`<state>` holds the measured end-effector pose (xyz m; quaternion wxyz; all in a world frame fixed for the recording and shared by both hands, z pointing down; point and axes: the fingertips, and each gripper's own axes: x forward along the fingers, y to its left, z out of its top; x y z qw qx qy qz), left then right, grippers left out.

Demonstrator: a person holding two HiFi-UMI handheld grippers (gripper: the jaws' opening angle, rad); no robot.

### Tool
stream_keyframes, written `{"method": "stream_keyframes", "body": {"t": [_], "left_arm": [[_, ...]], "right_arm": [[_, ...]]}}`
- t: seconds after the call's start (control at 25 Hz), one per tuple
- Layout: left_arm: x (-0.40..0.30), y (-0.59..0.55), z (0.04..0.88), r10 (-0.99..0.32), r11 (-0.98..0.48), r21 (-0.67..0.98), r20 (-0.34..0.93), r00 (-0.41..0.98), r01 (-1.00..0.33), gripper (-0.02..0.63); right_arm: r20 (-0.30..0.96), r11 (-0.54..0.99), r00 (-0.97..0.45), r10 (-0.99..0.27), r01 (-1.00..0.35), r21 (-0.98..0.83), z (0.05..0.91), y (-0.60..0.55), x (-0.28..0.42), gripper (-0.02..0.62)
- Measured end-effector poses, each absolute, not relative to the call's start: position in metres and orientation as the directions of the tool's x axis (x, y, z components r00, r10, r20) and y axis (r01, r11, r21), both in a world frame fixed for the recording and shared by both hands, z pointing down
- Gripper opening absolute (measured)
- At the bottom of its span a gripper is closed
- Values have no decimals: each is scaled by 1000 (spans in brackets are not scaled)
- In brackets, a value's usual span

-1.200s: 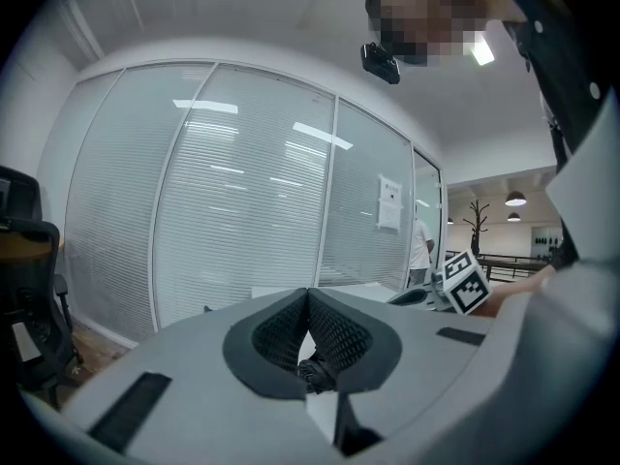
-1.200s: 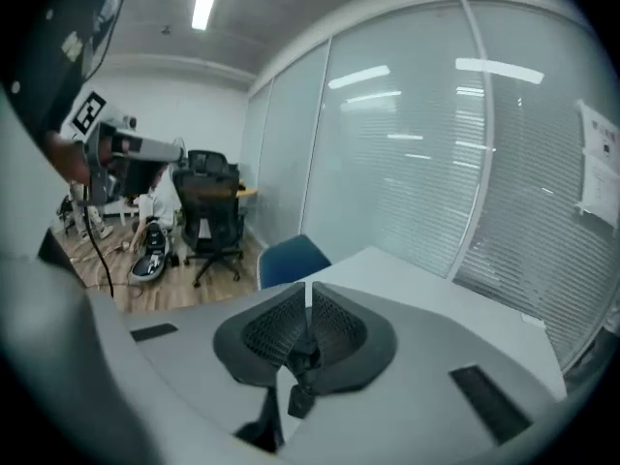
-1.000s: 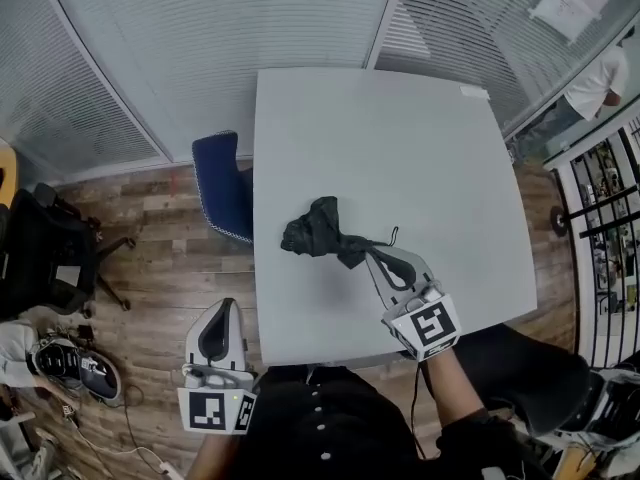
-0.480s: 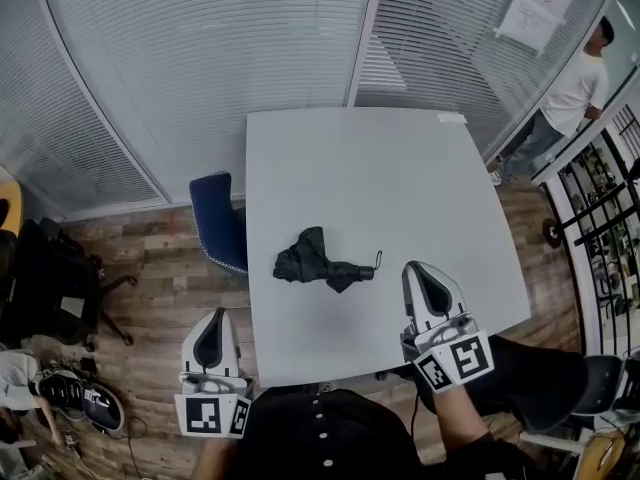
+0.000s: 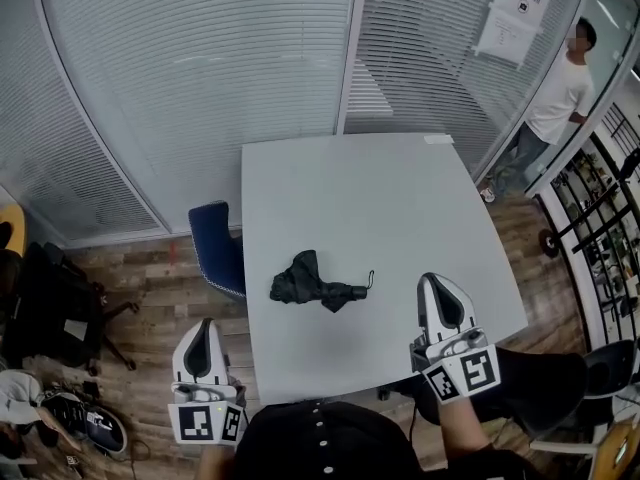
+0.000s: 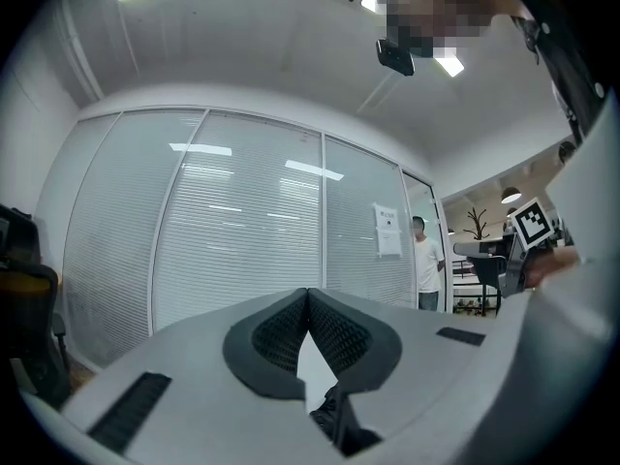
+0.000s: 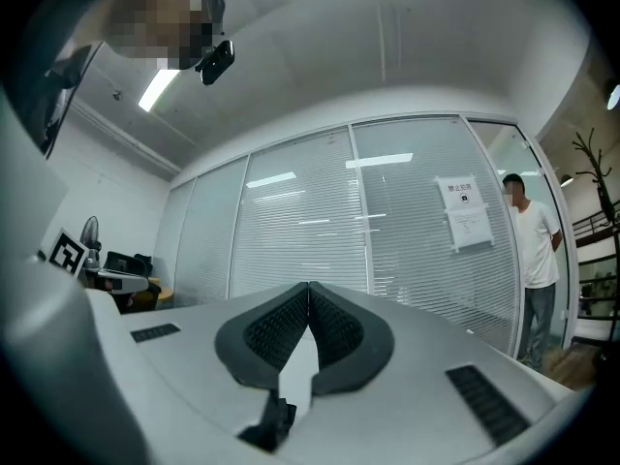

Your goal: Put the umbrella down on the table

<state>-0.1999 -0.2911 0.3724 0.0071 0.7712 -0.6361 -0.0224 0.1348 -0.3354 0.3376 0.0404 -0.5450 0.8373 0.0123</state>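
Note:
A folded black umbrella [image 5: 311, 284] lies on the white table [image 5: 390, 208], near its front half, handle and wrist loop pointing right. My right gripper [image 5: 443, 290] hovers over the table's front right corner, well right of the umbrella, jaws shut and empty. My left gripper [image 5: 203, 330] hangs off the table's front left edge, over the floor, jaws shut with nothing in them. In the left gripper view the umbrella [image 6: 341, 422] shows as a dark lump below the shut jaws [image 6: 308, 296]. A sliver of the umbrella [image 7: 271, 422] also shows in the right gripper view, under the shut jaws [image 7: 310, 289].
A blue chair [image 5: 217, 247] stands at the table's left side. Glass walls with blinds [image 5: 200, 78] close off the back. A person [image 5: 556, 98] stands beyond the glass at the right. Black chairs [image 5: 50, 298] and shoes [image 5: 60, 413] are on the wooden floor at left.
My right gripper has let go of the umbrella's handle end and drawn back and up to the front right corner. The umbrella stays flat on the table. The left gripper has risen slightly.

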Motion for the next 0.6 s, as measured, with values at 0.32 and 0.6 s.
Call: {"method": "stream_keyframes", "body": {"t": [0.32,0.6], "left_arm": [[-209,-292,365,-984,-176,18,-41,175,-984,14],[-207,-292,360,-982,-183,6,-53,183,-983,14]], "right_arm": [[-88,356,-354,-931,-935,-7,342,-326,151,29],[-85,338,-337,-938,-941,-4,345,-323,155,29]]}}
